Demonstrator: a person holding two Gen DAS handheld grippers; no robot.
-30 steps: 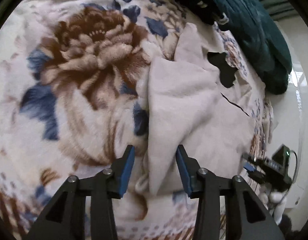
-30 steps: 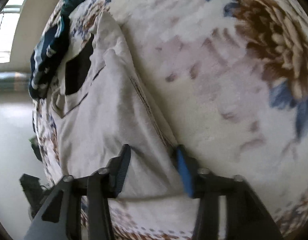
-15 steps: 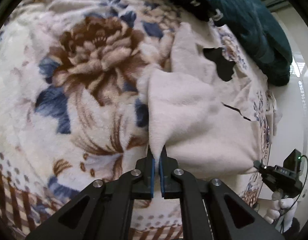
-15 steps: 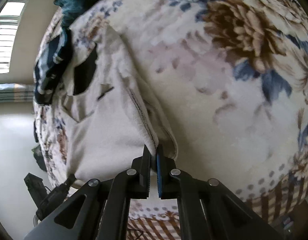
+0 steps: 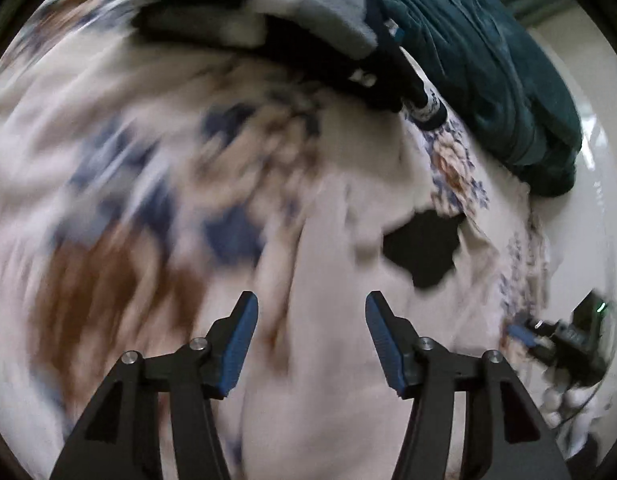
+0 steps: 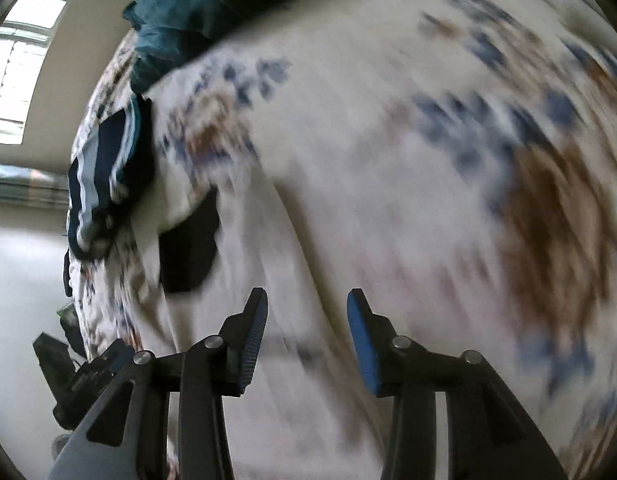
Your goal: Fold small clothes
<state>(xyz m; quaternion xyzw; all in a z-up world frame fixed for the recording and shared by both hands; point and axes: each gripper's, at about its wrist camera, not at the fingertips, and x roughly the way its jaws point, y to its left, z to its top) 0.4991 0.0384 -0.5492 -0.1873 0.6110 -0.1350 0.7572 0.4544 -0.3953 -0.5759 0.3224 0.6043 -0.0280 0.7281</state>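
Note:
A small cream garment point(image 5: 348, 280) with a black patch point(image 5: 424, 250) lies on a flowered fleece blanket point(image 5: 108, 200). Both views are blurred by motion. My left gripper point(image 5: 310, 332) is open and empty, its blue pads point(image 5: 238, 340) spread just above the garment's near part. In the right wrist view the same garment point(image 6: 244, 280) and its black patch point(image 6: 188, 252) show. My right gripper point(image 6: 306, 332) is open and empty over the garment's near edge.
A dark teal blanket point(image 5: 488, 68) and a navy and white folded garment point(image 5: 308, 12) lie at the far end of the bed; they also show in the right wrist view point(image 6: 104, 184). The other gripper point(image 5: 564, 336) shows at the bed's right edge.
Both grippers were shut on the garment's near edge half a second ago; both have opened and let it go. Both have moved forward over the garment, which now lies doubled over.

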